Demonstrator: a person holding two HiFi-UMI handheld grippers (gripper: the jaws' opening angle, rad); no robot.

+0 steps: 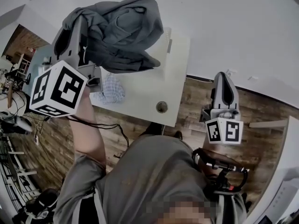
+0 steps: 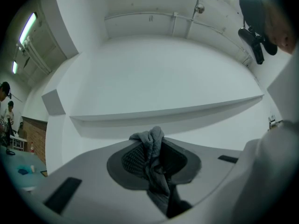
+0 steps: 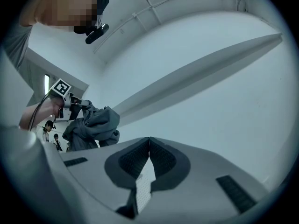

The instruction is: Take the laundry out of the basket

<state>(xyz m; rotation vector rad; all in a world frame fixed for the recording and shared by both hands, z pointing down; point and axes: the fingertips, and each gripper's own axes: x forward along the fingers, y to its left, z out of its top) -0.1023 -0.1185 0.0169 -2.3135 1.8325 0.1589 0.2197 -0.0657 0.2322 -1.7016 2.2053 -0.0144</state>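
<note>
While left tongs (image 2: pixel 154 146) clamp grey garment (image 1: pixel 117 31) high above counter (image 1: pixel 149 85), right tongs (image 3: pixel 149 146) closed, empty, off counter's right edge. Checked cloth (image 1: pixel 112 90) on counter. Basket unseen; remaining laundry unknown.

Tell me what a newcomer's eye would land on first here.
A big grey garment hangs bunched from the left gripper, jaws clamped on a fold, high above the white table. A checked cloth lies on that table beneath it. The right gripper sits to the right over the wood floor, jaws together and empty.
</note>
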